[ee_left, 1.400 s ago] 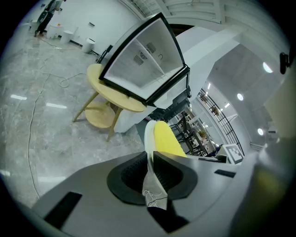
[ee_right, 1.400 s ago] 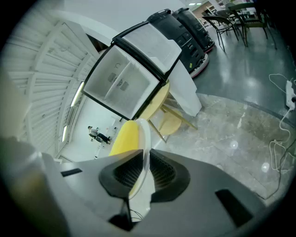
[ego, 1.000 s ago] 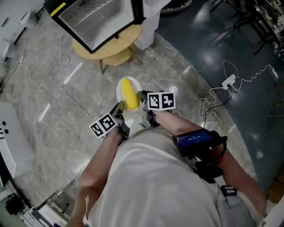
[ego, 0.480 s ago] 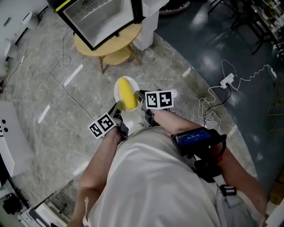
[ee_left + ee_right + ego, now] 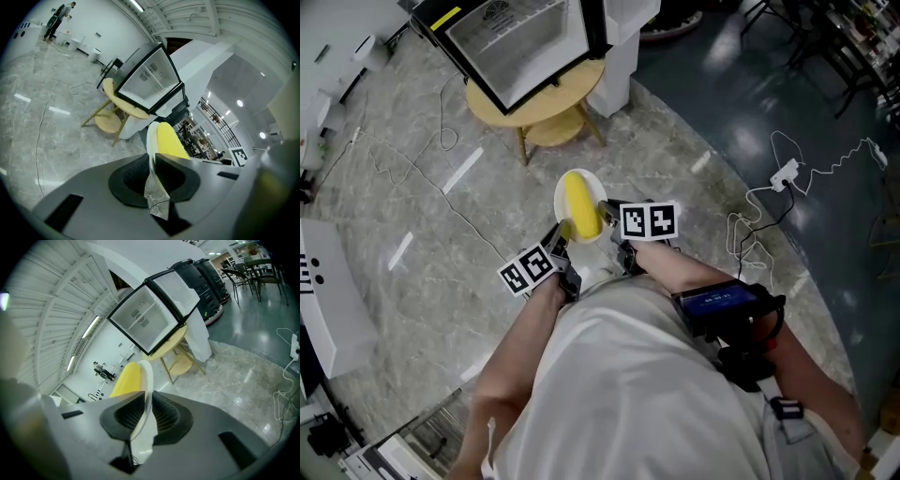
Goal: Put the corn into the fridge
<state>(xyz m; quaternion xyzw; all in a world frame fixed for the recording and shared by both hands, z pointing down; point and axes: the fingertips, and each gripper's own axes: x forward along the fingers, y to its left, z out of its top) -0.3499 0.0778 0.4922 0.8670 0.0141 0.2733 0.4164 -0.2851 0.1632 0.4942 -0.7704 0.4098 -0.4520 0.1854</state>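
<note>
- Head view shows us holding a white plate [image 5: 562,197] with the corn [image 5: 581,204] lying on it. It is well apart from the fridge [image 5: 520,37], on our side of it
- Our left gripper [image 5: 559,232] is clamped on one side of the plate's edge. Our right gripper [image 5: 610,214] is clamped on the edge across from it. Each gripper view shows the thin rim pinched tight between the ribbed pads
- Nothing holds the corn itself. It just lies loose on the plate, so if we tip the plate on the way to the fridge, we think the corn could roll off and fall on the floor
- We only grip the thin rim. If one gripper goes faster than the other, or pulls away from it, the plate could twist, slip out and break
- The fridge stands on a small round table [image 5: 546,101]. If we bump the plate into the table or the front of the fridge, the jolt could knock the corn off
- Our grippers stick out past both sides of the plate. They could hit the sides of the fridge as we reach in, and we cannot tell from here how much room is inside the fridge
</note>
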